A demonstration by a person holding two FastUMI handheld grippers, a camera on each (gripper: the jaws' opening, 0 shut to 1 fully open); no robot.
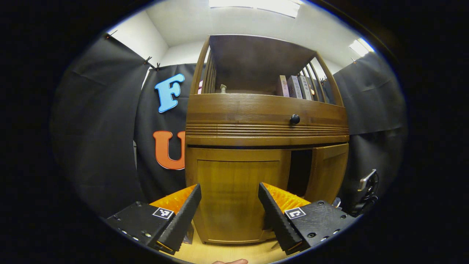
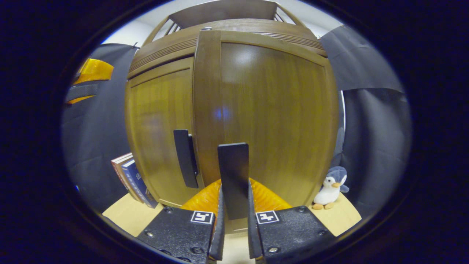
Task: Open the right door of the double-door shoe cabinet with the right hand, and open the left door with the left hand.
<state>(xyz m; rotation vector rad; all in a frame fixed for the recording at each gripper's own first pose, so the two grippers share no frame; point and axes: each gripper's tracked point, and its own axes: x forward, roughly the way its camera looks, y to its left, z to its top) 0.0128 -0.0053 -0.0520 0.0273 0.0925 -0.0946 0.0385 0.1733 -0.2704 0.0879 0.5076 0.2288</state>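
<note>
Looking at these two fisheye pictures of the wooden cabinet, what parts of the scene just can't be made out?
- Inside of the cabinet: left gripper view, the gap beside the right door is too dark.
- Spine text on the shelf books: left gripper view, too small.
- Lower end of the right door's handle: right gripper view, hidden between the right gripper fingers.
- Floor books: right gripper view, partly behind the cabinet corner.

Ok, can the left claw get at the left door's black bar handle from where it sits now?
Probably yes. The left claw is open, facing the closed brown wooden left door, nothing between. Its black bar handle stands free, though the right claw, shut on the right door's handle, sits close.
</note>
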